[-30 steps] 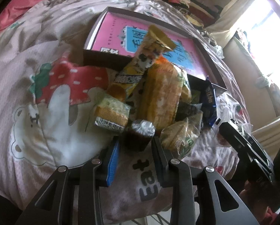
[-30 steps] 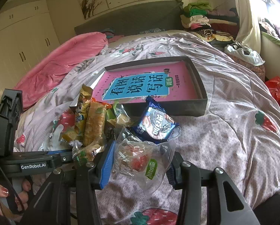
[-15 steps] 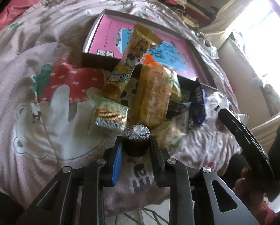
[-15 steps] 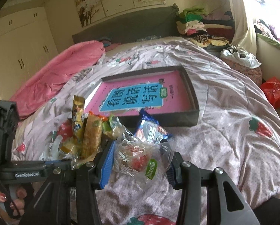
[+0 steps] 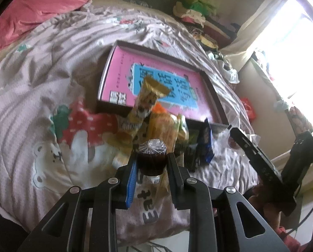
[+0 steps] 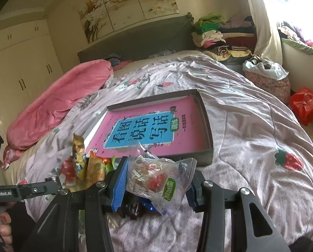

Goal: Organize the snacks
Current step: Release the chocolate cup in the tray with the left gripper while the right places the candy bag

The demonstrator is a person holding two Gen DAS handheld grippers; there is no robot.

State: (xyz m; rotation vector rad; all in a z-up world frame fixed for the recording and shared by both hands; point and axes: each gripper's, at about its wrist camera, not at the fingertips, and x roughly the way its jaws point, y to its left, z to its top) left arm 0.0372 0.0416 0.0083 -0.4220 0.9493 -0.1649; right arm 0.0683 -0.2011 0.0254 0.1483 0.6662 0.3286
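My left gripper [image 5: 151,163] is shut on a small dark jelly cup [image 5: 151,157] with a crinkled foil lid, held just above the bedspread. Beyond it lies a pile of snack packets [image 5: 156,126]: a tall yellow wrapper, an orange pack and a blue bag. Further back sits a shallow dark box [image 5: 114,108] lined with a pink and blue sheet. My right gripper [image 6: 156,180] is shut on a clear bag of snacks [image 6: 156,178] with a green label, lifted off the bed in front of the same box [image 6: 206,157]. The snack pile [image 6: 87,166] lies to its left.
A pink quilt [image 6: 57,103] lies along the bed's far left side. Folded clothes [image 6: 211,31] are stacked by the headboard, and a red bag [image 6: 305,105] sits on the floor at right. A hand [image 6: 3,229] holds the left gripper at lower left. The bed's near edge runs just under both grippers.
The left gripper closed on the jelly cup and lifted it off the bedspread. The right gripper rose a little with the clear bag still in it.
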